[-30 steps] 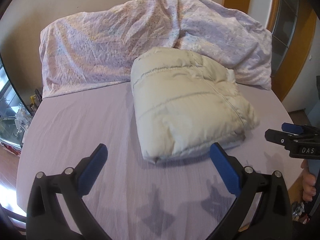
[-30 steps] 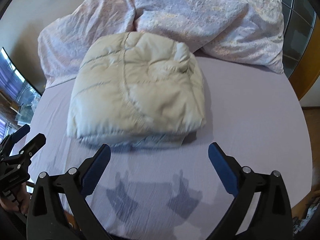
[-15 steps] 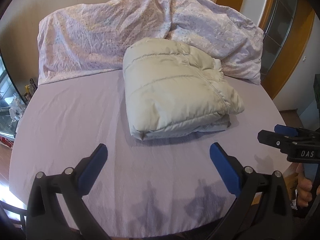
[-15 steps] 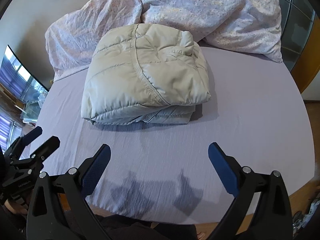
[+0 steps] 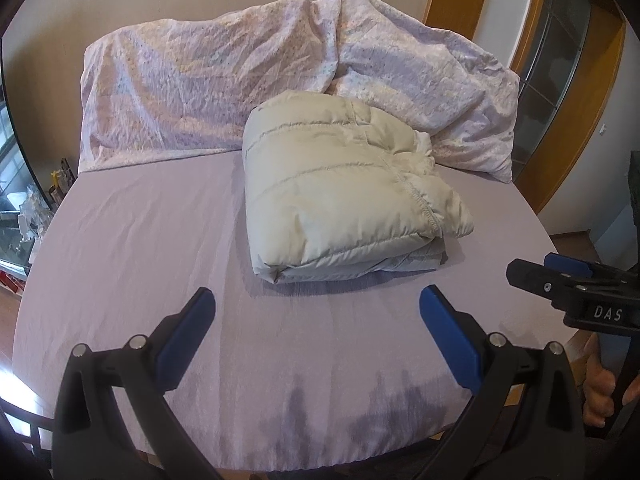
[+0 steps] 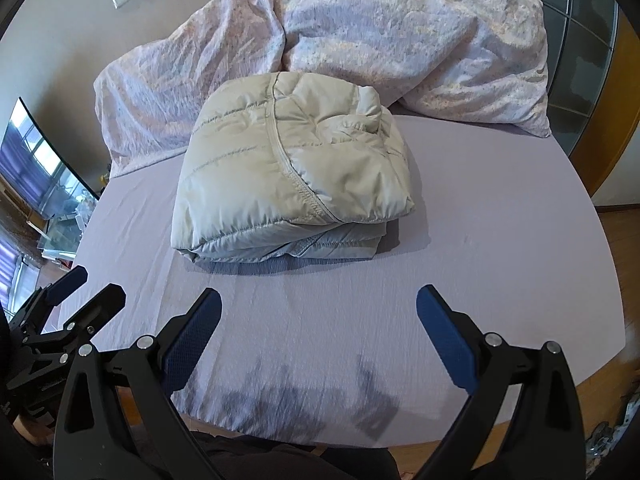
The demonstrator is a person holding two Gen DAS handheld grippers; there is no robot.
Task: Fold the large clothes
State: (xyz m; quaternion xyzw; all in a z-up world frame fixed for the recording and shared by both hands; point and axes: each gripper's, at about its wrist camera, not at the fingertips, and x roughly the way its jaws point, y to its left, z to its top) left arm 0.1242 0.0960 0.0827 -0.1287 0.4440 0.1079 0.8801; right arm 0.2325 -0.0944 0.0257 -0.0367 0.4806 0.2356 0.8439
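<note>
Left wrist view: we hold our left gripper spread wide and empty; the right gripper is cut off at the frame edge. Our folded jacket sits mid-bed, its lower layers hidden.

Right wrist view: our right gripper gapes empty too; the duvet crowds behind the jacket, touching it.

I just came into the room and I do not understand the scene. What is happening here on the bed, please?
A person holds a claw in each hand and is folding large clothes. The cream puffer jacket lies folded into a compact bundle on the lilac bed sheet, in front of a rumpled floral duvet. The left claw and the right claw are both open, hold nothing, and hover near the bed's front edge, apart from the jacket. The fold looks finished.
</note>
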